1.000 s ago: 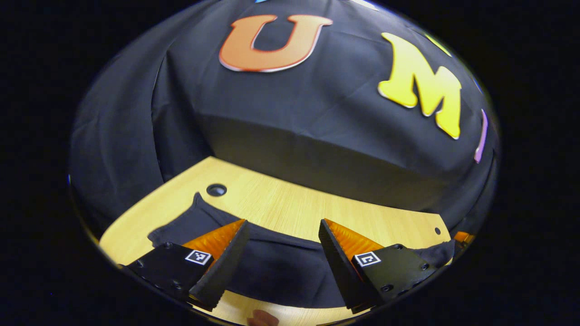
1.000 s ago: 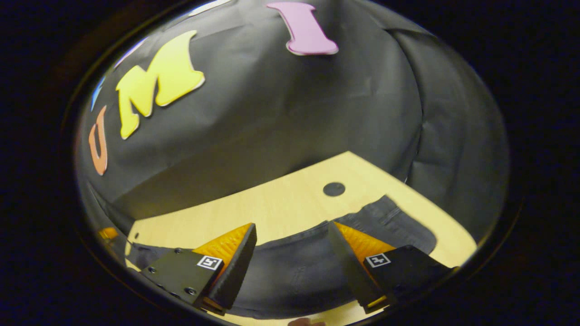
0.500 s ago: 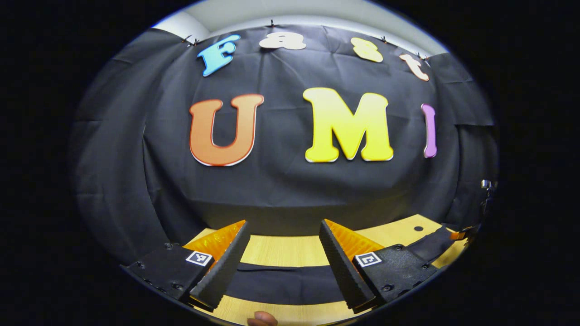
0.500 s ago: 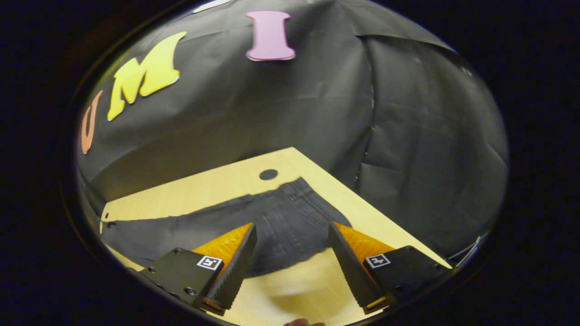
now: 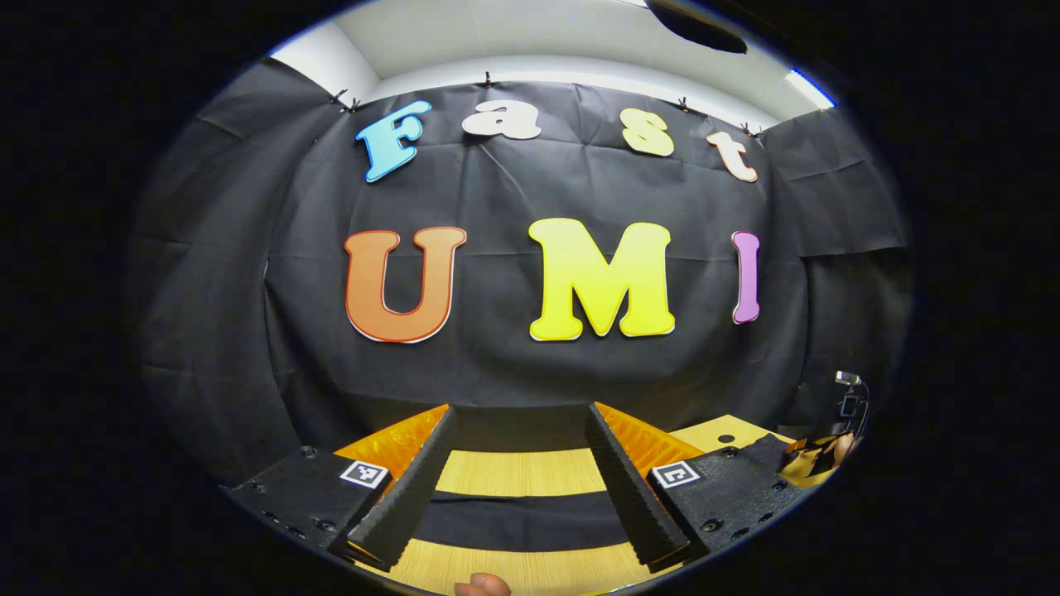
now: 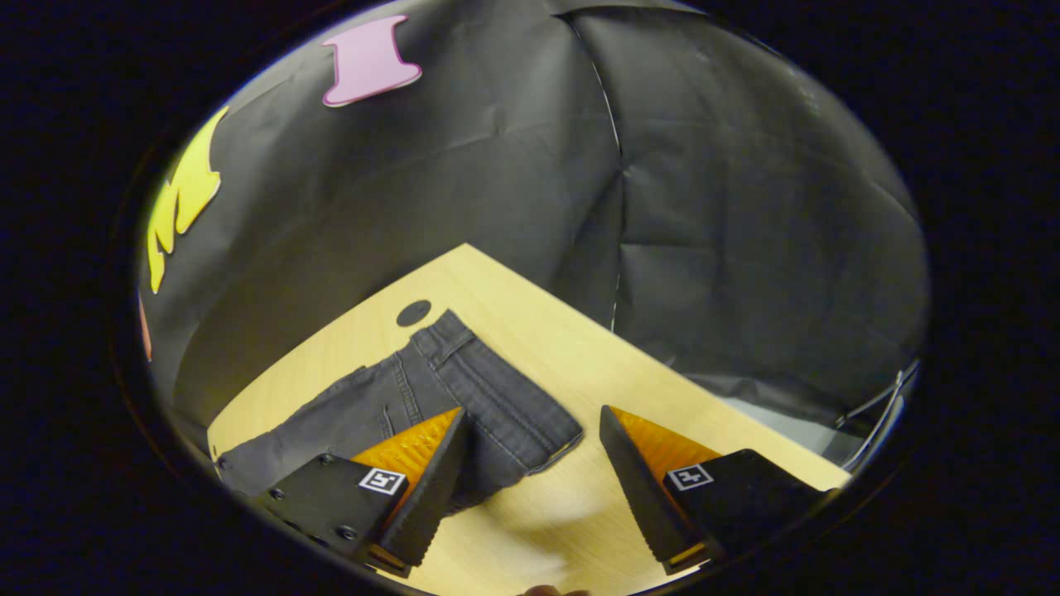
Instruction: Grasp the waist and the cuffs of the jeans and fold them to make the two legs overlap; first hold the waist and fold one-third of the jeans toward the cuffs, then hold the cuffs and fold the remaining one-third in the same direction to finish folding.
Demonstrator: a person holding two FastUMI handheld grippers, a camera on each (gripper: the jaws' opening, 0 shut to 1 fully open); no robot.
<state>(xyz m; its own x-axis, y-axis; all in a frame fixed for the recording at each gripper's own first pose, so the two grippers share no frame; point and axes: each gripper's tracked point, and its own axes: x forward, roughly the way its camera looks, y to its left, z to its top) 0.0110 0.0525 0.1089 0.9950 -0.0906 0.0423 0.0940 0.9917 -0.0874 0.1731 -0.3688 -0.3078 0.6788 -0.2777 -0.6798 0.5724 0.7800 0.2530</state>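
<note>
Dark jeans (image 6: 389, 406) lie flat on the wooden table (image 6: 563, 348), legs running off to the left. Their waistband (image 6: 497, 385) is the near right end. My right gripper (image 6: 532, 414) hovers open over the waistband's near corner, its left finger above the denim and its right finger above bare wood. In the left gripper view the jeans (image 5: 513, 520) show as a dark strip across the table (image 5: 513, 472). My left gripper (image 5: 518, 409) is open above that strip with nothing between its fingers. Far right there, the right gripper (image 5: 816, 449) sits by the waist end.
A round cable hole (image 6: 412, 313) lies just beyond the waistband, also the hole (image 5: 725, 438) in the left gripper view. The table's right edge (image 6: 662, 372) runs diagonally close to the waist. Black cloth walls enclose the table. A fingertip (image 5: 480, 586) shows at the bottom edge.
The left gripper has tipped up and drawn back, so less table and more wall shows. The right gripper has swung right along the jeans to the waistband. Both stayed open.
</note>
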